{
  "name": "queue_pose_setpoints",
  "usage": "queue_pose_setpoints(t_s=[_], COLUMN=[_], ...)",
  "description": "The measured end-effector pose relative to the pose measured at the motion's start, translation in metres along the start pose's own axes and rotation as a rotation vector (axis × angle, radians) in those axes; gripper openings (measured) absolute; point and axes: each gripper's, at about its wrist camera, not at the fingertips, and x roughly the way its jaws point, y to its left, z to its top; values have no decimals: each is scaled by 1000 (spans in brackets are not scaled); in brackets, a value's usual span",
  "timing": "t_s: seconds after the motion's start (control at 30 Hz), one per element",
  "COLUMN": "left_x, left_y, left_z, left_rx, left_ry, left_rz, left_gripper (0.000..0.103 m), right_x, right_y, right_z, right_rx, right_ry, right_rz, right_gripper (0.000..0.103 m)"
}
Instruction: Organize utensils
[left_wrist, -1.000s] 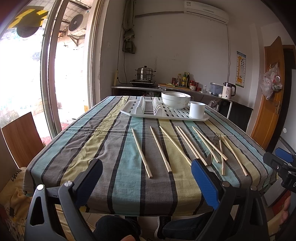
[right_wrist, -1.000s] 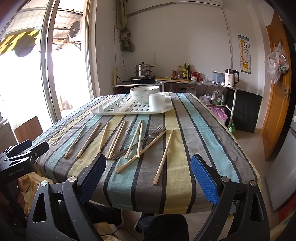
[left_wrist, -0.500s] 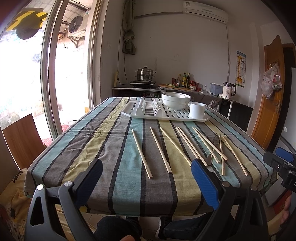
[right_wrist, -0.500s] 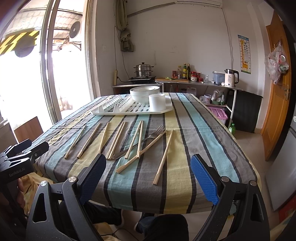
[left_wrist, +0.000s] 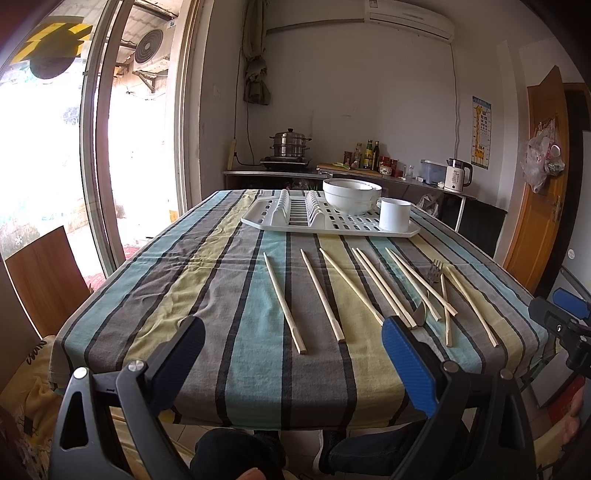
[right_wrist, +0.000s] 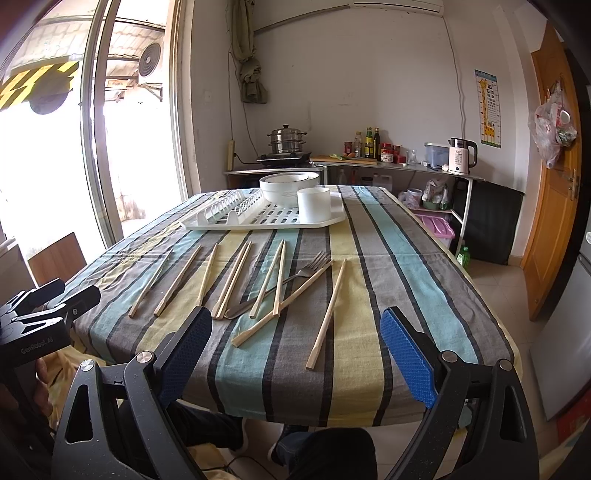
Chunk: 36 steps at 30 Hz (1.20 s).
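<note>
Several wooden chopsticks (left_wrist: 282, 301) (right_wrist: 327, 314) lie spread across the near half of a striped tablecloth. A metal fork (right_wrist: 284, 282) (left_wrist: 433, 275) lies among them, partly under chopsticks. A white dish rack tray (left_wrist: 325, 221) (right_wrist: 266, 219) stands farther back, holding stacked white bowls (left_wrist: 351, 195) and a white cup (left_wrist: 394, 214) (right_wrist: 314, 205). My left gripper (left_wrist: 291, 354) is open and empty, held before the table's near edge. My right gripper (right_wrist: 295, 347) is open and empty, also at the near edge, to the right of the left one.
A wooden chair back (left_wrist: 40, 280) stands left of the table. A counter (right_wrist: 369, 166) with a steamer pot, bottles and a kettle lines the back wall. A wooden door (right_wrist: 554, 206) is at the right. The person's knees (right_wrist: 325, 450) are under the table edge.
The left wrist view has shifted slightly. The right gripper has not moved. Both grippers stay open and nothing on the table has moved.
</note>
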Motion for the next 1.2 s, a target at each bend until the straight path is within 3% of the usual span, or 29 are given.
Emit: queue_pose_setpoints(t_s=[0.37, 0.63, 0.77, 0.83, 1.03, 1.2], left_x=[9, 44, 63, 73, 111, 144], left_y=[-3, 10, 17, 19, 28, 33], left_z=[1, 10, 18, 23, 47, 57], left_rx=[16, -14, -18, -9, 12, 39], left_ry=[23, 116, 149, 164, 211, 265], left_rz=[13, 44, 21, 26, 45, 66], left_gripper=[98, 98, 98, 98, 91, 79], right_x=[11, 43, 61, 72, 116, 159], right_y=[-2, 2, 4, 6, 6, 1], right_z=[5, 19, 28, 34, 55, 69], right_rx=[4, -20, -43, -50, -49, -50], right_ry=[-1, 50, 80, 104, 183, 270], right_rz=[8, 46, 58, 67, 99, 94], right_gripper=[93, 93, 91, 87, 59, 37])
